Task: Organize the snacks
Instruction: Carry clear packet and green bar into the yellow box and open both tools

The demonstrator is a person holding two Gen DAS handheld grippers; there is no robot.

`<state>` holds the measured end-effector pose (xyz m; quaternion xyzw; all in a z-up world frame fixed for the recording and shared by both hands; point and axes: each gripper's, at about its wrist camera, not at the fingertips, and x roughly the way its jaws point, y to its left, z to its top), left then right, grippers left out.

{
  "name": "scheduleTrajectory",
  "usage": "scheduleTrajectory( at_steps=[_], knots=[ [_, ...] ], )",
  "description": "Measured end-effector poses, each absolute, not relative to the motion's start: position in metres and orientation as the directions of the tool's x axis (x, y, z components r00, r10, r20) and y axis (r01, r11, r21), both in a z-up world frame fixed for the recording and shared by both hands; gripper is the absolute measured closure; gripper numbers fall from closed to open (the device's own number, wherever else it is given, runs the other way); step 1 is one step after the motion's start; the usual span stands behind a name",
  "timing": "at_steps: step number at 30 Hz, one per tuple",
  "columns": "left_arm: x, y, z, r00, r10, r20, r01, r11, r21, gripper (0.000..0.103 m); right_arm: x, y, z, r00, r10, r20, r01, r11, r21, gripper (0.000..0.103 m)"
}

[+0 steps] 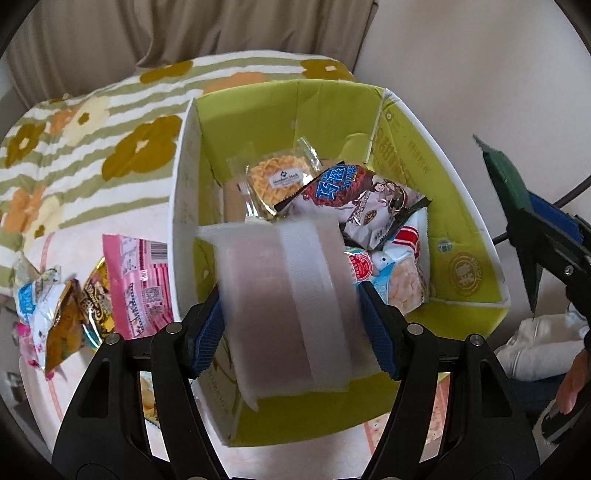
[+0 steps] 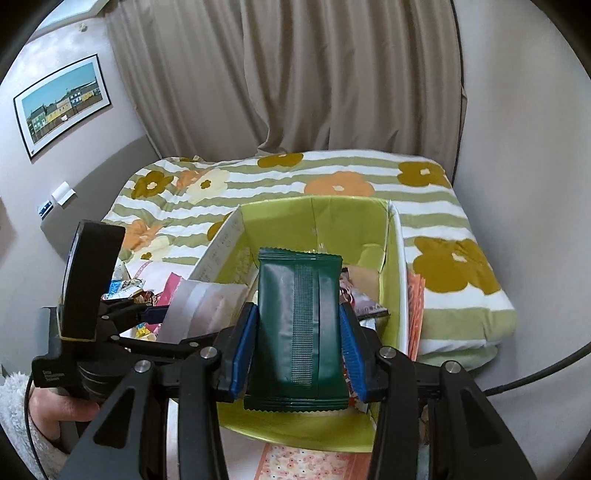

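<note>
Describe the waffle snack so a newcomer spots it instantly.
Find the green-lined cardboard box on the floral bedspread. At the back of its snack pile lies the waffle packet: the only clear wrapper, showing a golden gridded waffle under a small white label.

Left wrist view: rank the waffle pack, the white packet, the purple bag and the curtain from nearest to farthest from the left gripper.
1. White packet, gripped between the left gripper fingers.
2. Purple bag, in the box, ahead on the right.
3. Waffle pack, deeper in the box, centre.
4. Curtain, beyond the bed.
</note>
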<state>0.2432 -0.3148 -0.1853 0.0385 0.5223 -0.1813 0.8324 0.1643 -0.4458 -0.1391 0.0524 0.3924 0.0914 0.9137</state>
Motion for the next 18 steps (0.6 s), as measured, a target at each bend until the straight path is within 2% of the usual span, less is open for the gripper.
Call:
scheduleTrajectory(
  at_steps=[1, 2, 11, 18],
  knots=[
    [0.243, -0.318, -0.184, 0.392, -0.248, -0.886, 0.349, 0.931, -0.107, 0.016, 0.165, -0.448, -0.141, 0.672, 0.208, -0.711, -0.121, 0.978, 0.172, 0.063],
    [0.243, -0.32, -0.183, 0.406, -0.222, -0.887, 0.351, 0.933, -0.073, 0.0, 0.166, -0.45, -0.144, 0.666, 0.209, -0.716, -0.113, 0.977, 0.181, 0.063],
    [0.235, -0.304, -0.171, 0.455, -0.161, -0.876, 0.342, 0.94, 0.005, 0.0, 0.171, -0.459, -0.162, 0.632, 0.207, -0.747, -0.075, 0.975, 0.208, 0.063],
    [0.231, -0.273, -0.162, 0.457, -0.198, -0.867, 0.308, 0.95, -0.054, 0.0, 0.176, -0.447, -0.183, 0.576, 0.206, -0.791, -0.079, 0.977, 0.197, 0.063]
  ],
)
